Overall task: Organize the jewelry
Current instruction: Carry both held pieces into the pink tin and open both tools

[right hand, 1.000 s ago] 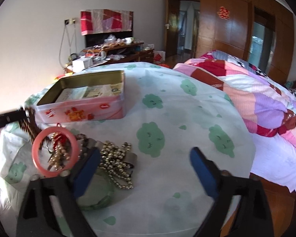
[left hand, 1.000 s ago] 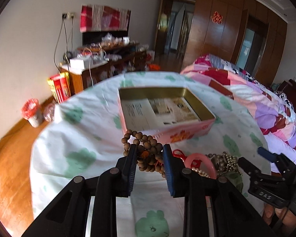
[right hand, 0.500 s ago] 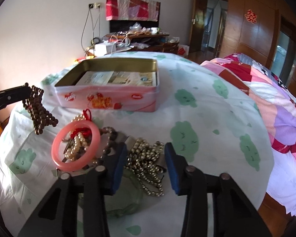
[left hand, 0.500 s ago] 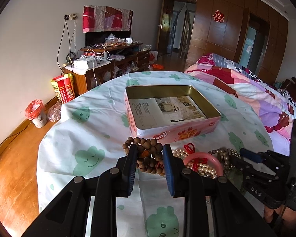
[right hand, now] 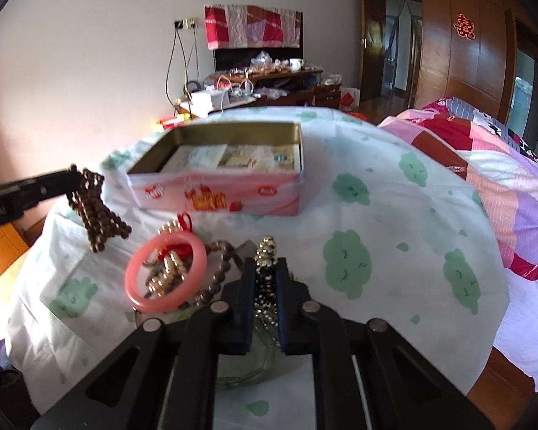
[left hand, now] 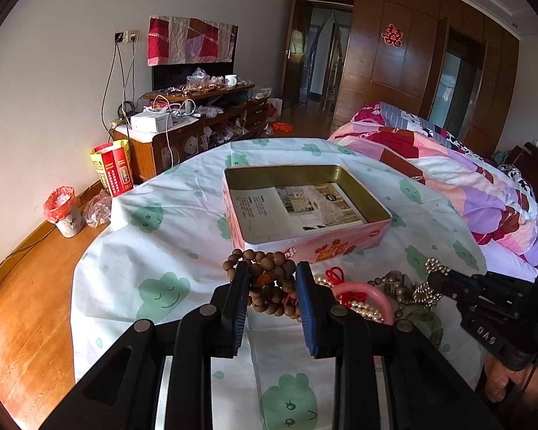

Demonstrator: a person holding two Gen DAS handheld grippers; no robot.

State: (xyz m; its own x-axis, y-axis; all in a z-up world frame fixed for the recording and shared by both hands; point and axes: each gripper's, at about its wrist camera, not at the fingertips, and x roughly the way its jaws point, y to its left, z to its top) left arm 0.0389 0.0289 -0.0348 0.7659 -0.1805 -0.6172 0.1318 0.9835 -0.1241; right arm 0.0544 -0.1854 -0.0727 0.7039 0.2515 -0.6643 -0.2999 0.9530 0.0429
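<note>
My left gripper (left hand: 272, 279) is shut on a brown wooden bead bracelet (left hand: 269, 279) and holds it above the table, in front of an open pink tin box (left hand: 340, 247). The right wrist view shows the bracelet (right hand: 97, 211) hanging from that gripper at the left. My right gripper (right hand: 265, 268) is shut on a gold bead chain (right hand: 265, 251), just lifted off the pile. A pink bangle (right hand: 165, 272), a pearl strand with red cord (right hand: 168, 268) and a dark bead string (right hand: 218, 268) lie on the cloth. The tin (right hand: 218, 193) holds paper leaflets.
The round table has a white cloth with green prints (right hand: 376, 233). A green translucent piece (right hand: 247, 358) lies under my right gripper. A bed with a patchwork quilt (left hand: 448, 172) stands to the right. A cluttered cabinet (left hand: 197, 114) and a bin (left hand: 62, 209) stand at the left wall.
My right gripper closed from wide open onto the gold bead chain and lifted it slightly. My left gripper raised the wooden bead bracelet higher off the table.
</note>
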